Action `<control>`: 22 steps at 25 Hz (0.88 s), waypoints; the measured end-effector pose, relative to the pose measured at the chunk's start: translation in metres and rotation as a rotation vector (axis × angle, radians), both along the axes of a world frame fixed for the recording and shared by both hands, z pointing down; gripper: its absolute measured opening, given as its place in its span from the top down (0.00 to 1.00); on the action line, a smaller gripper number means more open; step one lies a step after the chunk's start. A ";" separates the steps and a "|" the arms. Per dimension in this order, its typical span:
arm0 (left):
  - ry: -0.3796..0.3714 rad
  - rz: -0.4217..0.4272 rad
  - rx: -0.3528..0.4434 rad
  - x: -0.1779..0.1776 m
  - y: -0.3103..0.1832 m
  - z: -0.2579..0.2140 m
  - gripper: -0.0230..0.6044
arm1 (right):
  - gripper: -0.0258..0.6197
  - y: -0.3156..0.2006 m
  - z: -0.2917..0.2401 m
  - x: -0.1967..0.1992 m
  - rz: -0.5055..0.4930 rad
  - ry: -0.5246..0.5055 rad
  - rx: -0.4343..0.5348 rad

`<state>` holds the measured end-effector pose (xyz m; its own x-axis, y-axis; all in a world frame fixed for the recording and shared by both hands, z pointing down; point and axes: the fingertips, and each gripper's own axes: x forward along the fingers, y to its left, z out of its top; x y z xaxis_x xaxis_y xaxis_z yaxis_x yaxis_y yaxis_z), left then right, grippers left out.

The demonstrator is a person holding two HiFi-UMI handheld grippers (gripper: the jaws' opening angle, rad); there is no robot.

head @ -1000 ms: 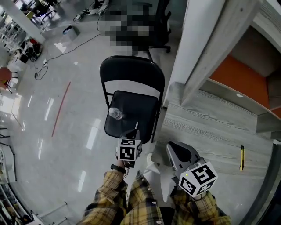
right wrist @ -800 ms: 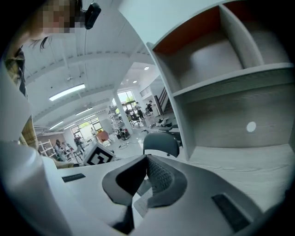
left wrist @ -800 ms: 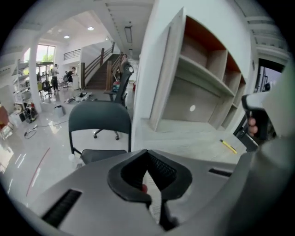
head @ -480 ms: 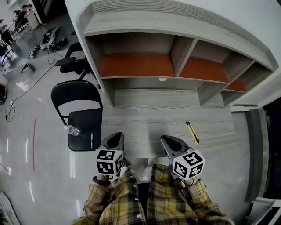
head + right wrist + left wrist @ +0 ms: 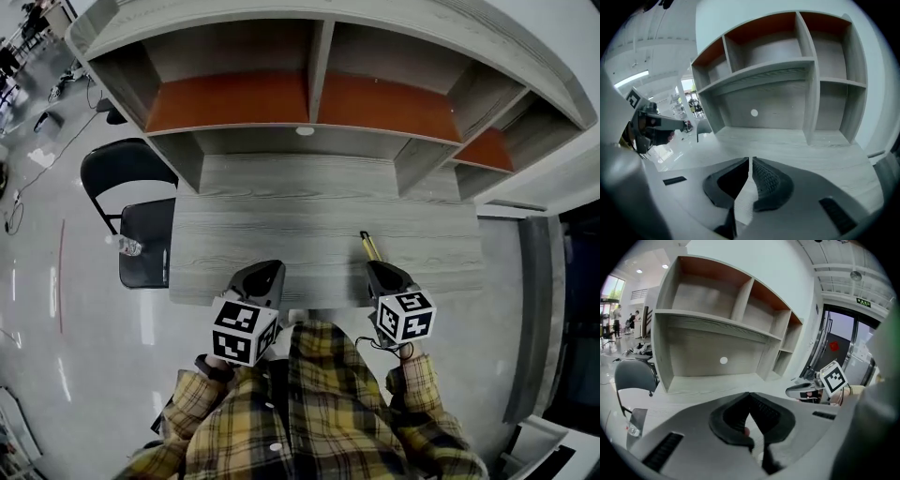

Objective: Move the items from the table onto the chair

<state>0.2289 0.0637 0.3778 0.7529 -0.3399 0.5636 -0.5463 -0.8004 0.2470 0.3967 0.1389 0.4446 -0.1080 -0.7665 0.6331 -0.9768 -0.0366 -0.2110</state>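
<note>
Now both grippers hover at the table's near edge, jaws closed.
The left gripper (image 5: pixel 261 274) and right gripper (image 5: pixel 384 272) each have their jaws pressed together with nothing between them. A yellow utility knife (image 5: pixel 369 247) lies on the table (image 5: pixel 281 225), just beyond the right gripper. On the black folding chair (image 5: pixel 150 230) at the table's left end, a clear plastic bottle (image 5: pixel 129 247) sits on the seat.

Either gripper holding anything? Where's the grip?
Nothing held: left gripper and right gripper are both shut, empty. The yellow utility knife lies on the table.
</note>
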 end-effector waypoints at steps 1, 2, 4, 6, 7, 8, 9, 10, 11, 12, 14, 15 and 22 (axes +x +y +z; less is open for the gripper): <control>-0.015 0.002 -0.005 0.002 0.005 0.003 0.96 | 0.93 0.004 0.010 0.007 -0.006 -0.005 -0.022; -0.032 0.001 -0.010 0.001 0.008 0.005 0.96 | 0.93 0.008 0.020 0.013 -0.010 -0.011 -0.041; -0.059 -0.007 -0.018 -0.001 0.012 0.008 0.96 | 0.93 0.014 0.037 0.024 -0.009 -0.014 -0.075; -0.074 -0.020 -0.021 -0.002 0.009 0.010 0.96 | 0.92 0.014 0.052 0.036 0.001 -0.014 -0.095; -0.078 -0.027 -0.021 -0.002 0.006 0.011 0.96 | 0.92 0.013 0.059 0.042 0.006 -0.017 -0.100; -0.083 -0.033 -0.021 -0.002 0.004 0.012 0.96 | 0.91 0.012 0.066 0.046 0.010 -0.021 -0.106; -0.088 -0.037 -0.022 -0.002 0.002 0.014 0.96 | 0.87 0.010 0.073 0.050 0.011 -0.027 -0.114; -0.093 -0.042 -0.023 -0.002 0.000 0.015 0.96 | 0.83 0.010 0.080 0.053 0.007 -0.031 -0.126; -0.099 -0.045 -0.024 -0.001 0.000 0.015 0.96 | 0.80 0.010 0.087 0.055 0.000 -0.033 -0.140; -0.104 -0.047 -0.025 -0.001 0.000 0.016 0.96 | 0.78 0.010 0.093 0.056 -0.010 -0.032 -0.157; -0.113 -0.052 -0.028 -0.002 0.001 0.017 0.96 | 0.74 0.012 0.105 0.056 -0.031 -0.026 -0.191; -0.117 -0.054 -0.030 -0.003 0.002 0.018 0.96 | 0.71 0.013 0.111 0.057 -0.038 -0.022 -0.206; -0.137 -0.083 -0.040 -0.010 0.005 0.024 0.96 | 0.70 0.010 0.137 0.063 -0.051 0.008 -0.264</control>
<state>0.2190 0.0684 0.4014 0.6386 -0.3731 0.6730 -0.6406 -0.7423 0.1963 0.4599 0.1485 0.5818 -0.1369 -0.5685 0.8112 -0.9804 -0.0397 -0.1932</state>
